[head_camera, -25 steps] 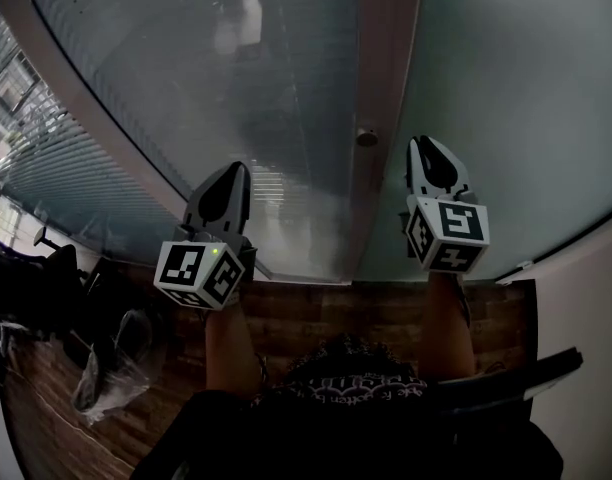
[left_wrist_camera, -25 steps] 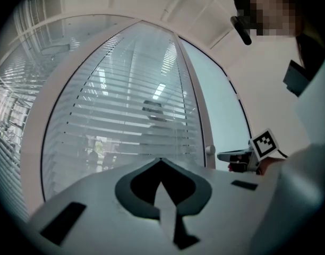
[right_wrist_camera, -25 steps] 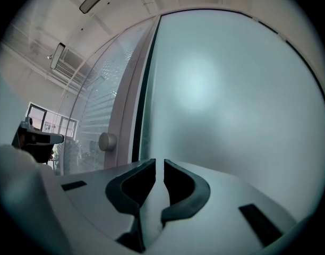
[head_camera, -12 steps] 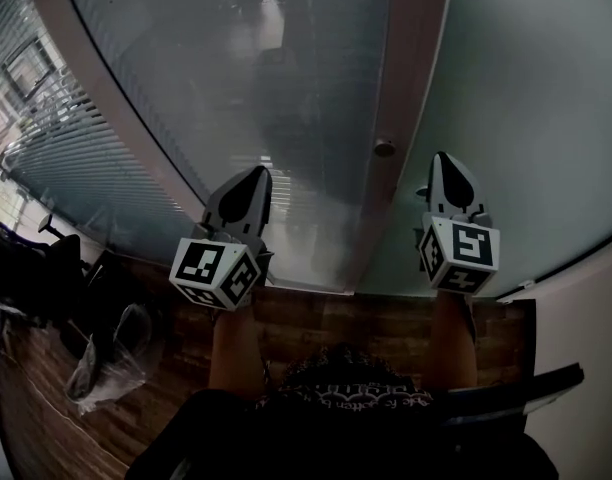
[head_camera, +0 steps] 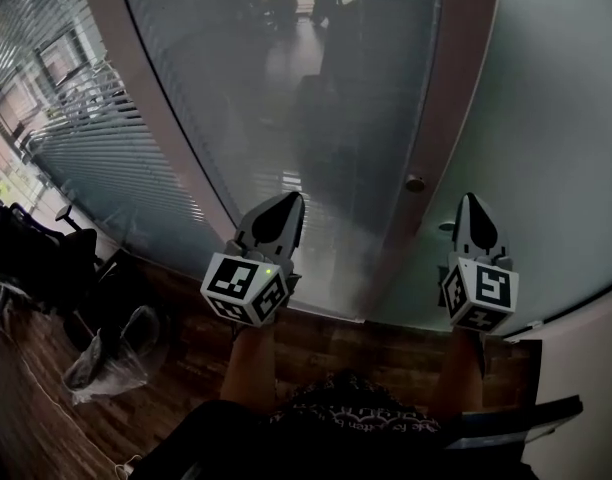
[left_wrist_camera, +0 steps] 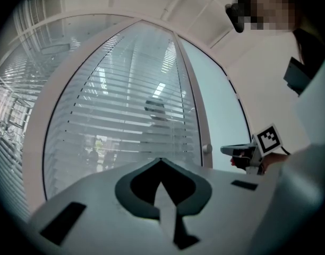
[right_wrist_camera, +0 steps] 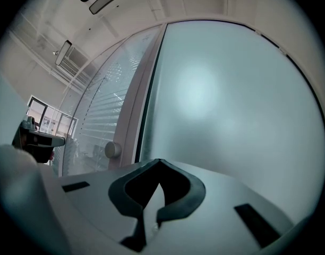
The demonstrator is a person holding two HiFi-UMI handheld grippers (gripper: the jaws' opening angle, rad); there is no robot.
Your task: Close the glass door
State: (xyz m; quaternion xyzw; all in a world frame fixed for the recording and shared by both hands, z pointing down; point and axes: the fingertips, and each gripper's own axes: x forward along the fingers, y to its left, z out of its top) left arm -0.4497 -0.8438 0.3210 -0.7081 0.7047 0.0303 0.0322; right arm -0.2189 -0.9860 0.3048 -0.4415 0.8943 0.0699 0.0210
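Well, both my tools are empty. The left gripper (head_camera: 289, 203) has its jaws pressed together on nothing, and the right gripper (head_camera: 473, 205) is likewise closed on air. The glass door (head_camera: 286, 98), with slatted blinds showing across its pane, stands just ahead of my left gripper. Its pale frame edge with the round knob (head_camera: 415, 183) runs between my two grippers, and the frosted panel (head_camera: 556, 118) faces my right one. A dark seam (right_wrist_camera: 144, 121) shows between frame edge and panel, so I cannot tell whether the door is fully home. If I push with a narrow closed tip on bare glass, it may skid sideways. A hard shove might bounce the door back, leaving it ajar.
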